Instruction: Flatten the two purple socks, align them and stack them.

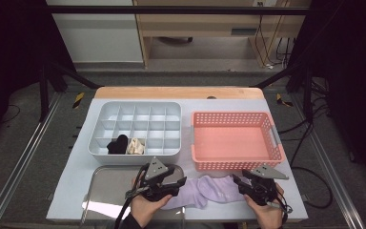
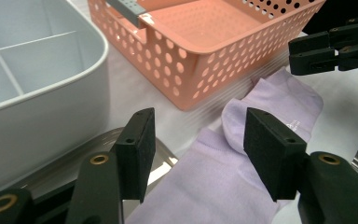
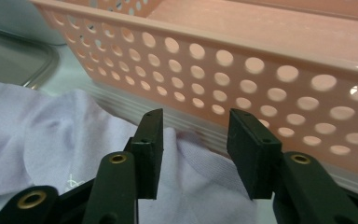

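Nearest the bottom edge of the high view, the left gripper (image 1: pixel 171 187) sits at lower centre and the right gripper (image 1: pixel 242 183) at lower right, with the lilac sock (image 1: pixel 205 191) lying flat on the table (image 1: pixel 76 167) between them. A steel tray (image 1: pixel 107 179) lies at the lower left, its corner under the sock's left end.

In the left gripper view the jaws stand spread wide above the sock (image 2: pixel 223 168), one pad over the tray's edge and one over the cloth, pinching nothing. In the right gripper view the jaws are parted too, straddling a raised fold of the sock (image 3: pixel 186 154); the fabric sits between the pads, but I cannot see them pressing on it.

The step in hand looks like taking the sock at both ends to fold or roll it. To do that well, the right gripper should close squarely on that ridge of cloth, deep enough that it does not slip off, and keep clear of the basket's wall. The left should drop lower so both pads meet fabric, not tray metal.

Farther up the frame, the pink basket (image 1: pixel 233 138) stands at centre right, just beyond the sock. The white divided box (image 1: pixel 136 129) is at centre left, with a black sock (image 1: pixel 118 144) and a cream sock (image 1: pixel 136 146) in its front cells
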Action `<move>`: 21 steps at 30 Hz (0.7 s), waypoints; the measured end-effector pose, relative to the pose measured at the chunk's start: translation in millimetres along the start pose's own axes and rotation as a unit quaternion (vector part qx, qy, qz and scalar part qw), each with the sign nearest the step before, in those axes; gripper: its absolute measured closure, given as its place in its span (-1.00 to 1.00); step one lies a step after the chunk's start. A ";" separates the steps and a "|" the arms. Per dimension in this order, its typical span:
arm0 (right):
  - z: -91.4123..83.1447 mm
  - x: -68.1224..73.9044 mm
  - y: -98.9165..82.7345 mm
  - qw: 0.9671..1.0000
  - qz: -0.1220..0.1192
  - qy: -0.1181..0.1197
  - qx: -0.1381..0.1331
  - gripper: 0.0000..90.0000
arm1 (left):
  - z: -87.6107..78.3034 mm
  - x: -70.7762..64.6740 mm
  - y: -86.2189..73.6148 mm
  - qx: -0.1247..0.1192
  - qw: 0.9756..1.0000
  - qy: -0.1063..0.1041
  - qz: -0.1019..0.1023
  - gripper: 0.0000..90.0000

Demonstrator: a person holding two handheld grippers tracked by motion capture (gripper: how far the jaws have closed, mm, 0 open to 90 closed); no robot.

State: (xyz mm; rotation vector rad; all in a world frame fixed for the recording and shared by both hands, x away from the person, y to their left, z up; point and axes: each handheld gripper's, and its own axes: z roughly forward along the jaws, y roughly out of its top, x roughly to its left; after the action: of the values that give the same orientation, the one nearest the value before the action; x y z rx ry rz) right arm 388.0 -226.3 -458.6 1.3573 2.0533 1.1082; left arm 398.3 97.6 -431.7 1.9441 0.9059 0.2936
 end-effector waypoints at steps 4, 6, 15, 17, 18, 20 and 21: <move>-1.5 -2.6 -1.1 1.000 -0.004 -0.002 0.004 0.36 | 11.1 -6.7 0.8 0.006 1.000 -0.005 0.002 -0.04; -1.3 -3.9 -1.5 1.000 -0.004 -0.005 0.007 0.39 | 16.7 -10.2 0.3 0.010 1.000 -0.008 0.003 -0.02; -0.6 -8.5 -3.1 0.999 -0.007 -0.021 0.025 0.45 | 43.6 -22.2 -0.2 0.033 0.999 -0.012 0.004 0.04; -1.7 -10.5 -3.7 0.999 -0.002 -0.025 0.027 0.47 | 48.0 -23.9 -0.6 0.036 0.999 -0.012 0.002 0.07; -2.3 -11.9 -4.5 0.999 0.000 -0.026 0.029 0.47 | 50.9 -24.5 -1.0 0.040 0.999 -0.011 0.006 0.09; -2.0 -14.3 -6.9 0.999 0.006 -0.029 0.036 0.47 | 55.7 -25.7 -2.4 0.047 0.999 -0.009 0.009 0.13; -1.1 -16.1 -8.4 0.999 0.005 -0.030 0.041 0.47 | 58.1 -26.0 -3.2 0.051 0.999 -0.007 0.010 0.15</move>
State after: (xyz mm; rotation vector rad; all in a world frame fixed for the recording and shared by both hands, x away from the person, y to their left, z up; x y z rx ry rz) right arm 389.4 -243.0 -465.8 1.4235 2.0718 0.9854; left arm 409.9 42.3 -461.1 2.0463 0.9084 0.2483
